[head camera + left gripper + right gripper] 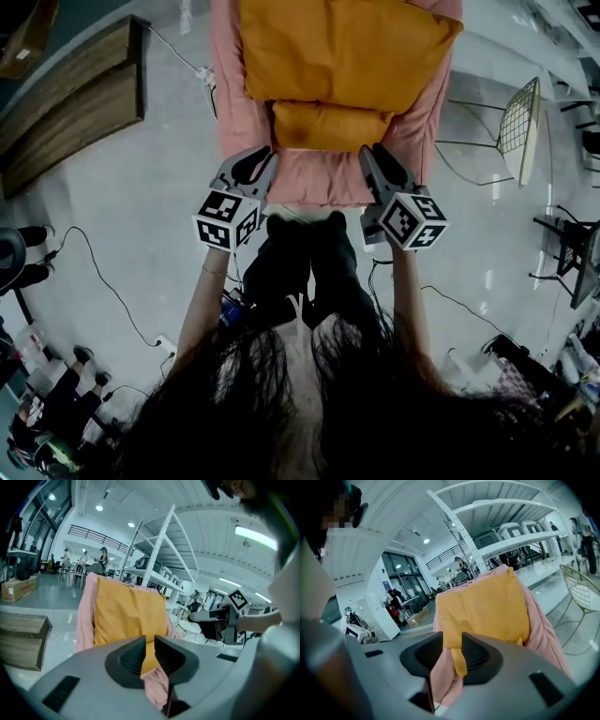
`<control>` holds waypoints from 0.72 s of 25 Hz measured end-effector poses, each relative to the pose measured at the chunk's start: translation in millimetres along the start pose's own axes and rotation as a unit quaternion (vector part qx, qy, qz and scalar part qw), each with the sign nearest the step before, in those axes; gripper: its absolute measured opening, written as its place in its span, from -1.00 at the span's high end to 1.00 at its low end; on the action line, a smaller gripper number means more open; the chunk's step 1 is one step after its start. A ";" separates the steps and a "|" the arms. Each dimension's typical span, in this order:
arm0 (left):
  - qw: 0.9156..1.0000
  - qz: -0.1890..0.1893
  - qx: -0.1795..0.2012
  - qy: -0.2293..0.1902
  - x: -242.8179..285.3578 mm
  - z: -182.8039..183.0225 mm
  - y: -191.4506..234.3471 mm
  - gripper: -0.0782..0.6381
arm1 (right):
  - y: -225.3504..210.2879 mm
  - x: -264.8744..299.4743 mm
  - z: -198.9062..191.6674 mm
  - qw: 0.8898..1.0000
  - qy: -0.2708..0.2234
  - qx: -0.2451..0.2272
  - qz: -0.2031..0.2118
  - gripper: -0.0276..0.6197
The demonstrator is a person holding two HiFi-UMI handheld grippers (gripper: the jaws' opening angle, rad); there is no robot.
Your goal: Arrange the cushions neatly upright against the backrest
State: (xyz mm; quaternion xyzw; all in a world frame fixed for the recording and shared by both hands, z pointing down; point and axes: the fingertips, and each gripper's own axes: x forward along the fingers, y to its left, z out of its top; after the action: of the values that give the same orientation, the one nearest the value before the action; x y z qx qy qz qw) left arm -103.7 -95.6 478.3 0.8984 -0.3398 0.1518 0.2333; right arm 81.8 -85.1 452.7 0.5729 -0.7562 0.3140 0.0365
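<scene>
A: Where does the small cushion lie from your jaws?

B: Straight ahead of you, flat on the pink sofa, long axis left to right, just near of the large cushion leaning on the backrest. Your left gripper has its jaws almost together on the left near corner. Your right gripper looks clamped on the right one.

A: Which of your hands is nearer?

B: Neither, they're level. You'd tip it up toward the far side, I judge. No writing reads, only square markers.
</scene>
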 end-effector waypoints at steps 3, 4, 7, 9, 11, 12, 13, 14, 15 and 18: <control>1.000 -0.017 0.026 0.000 -23.6 15.4 -20.6 0.65 | 35.2 -22.3 7.3 1.000 -0.005 -0.018 0.001 0.53; 0.999 -0.022 0.031 -0.001 -30.8 19.0 -25.8 0.65 | 45.3 -28.8 7.9 1.000 -0.005 -0.024 0.001 0.54; 0.999 -0.033 0.032 -0.009 -49.0 22.2 -36.5 0.65 | 68.3 -44.9 3.6 1.000 -0.008 -0.029 -0.001 0.56; 0.999 -0.038 0.024 -0.013 -60.1 21.4 -42.8 0.65 | 79.0 -55.0 0.3 1.000 -0.010 -0.025 -0.003 0.58; 0.999 -0.042 0.013 -0.015 -69.5 19.4 -51.6 0.65 | 86.0 -66.0 -2.5 1.000 -0.008 -0.021 -0.005 0.60; 0.999 -0.043 0.008 -0.014 -73.4 17.4 -57.1 0.65 | 88.0 -72.0 -4.3 1.000 -0.006 -0.018 -0.007 0.61; 0.999 -0.045 0.005 -0.012 -76.8 14.7 -62.9 0.65 | 89.4 -77.9 -6.4 1.000 -0.003 -0.016 -0.008 0.62; 0.999 -0.047 0.003 -0.010 -79.6 11.5 -68.4 0.65 | 90.5 -83.3 -8.8 1.000 0.000 -0.015 -0.008 0.62; 0.999 -0.049 0.002 -0.008 -82.0 8.1 -73.4 0.65 | 91.6 -88.0 -11.2 1.000 0.004 -0.014 -0.008 0.62; 0.999 -0.053 0.004 -0.003 -86.5 0.5 -83.0 0.65 | 95.8 -96.9 -15.0 1.000 0.012 -0.017 -0.005 0.64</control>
State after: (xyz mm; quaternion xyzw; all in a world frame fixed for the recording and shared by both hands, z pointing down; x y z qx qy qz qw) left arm -109.7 5.6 414.3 0.9162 -0.2922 0.1381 0.2368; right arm 25.1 18.4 383.0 0.5718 -0.7584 0.3077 0.0570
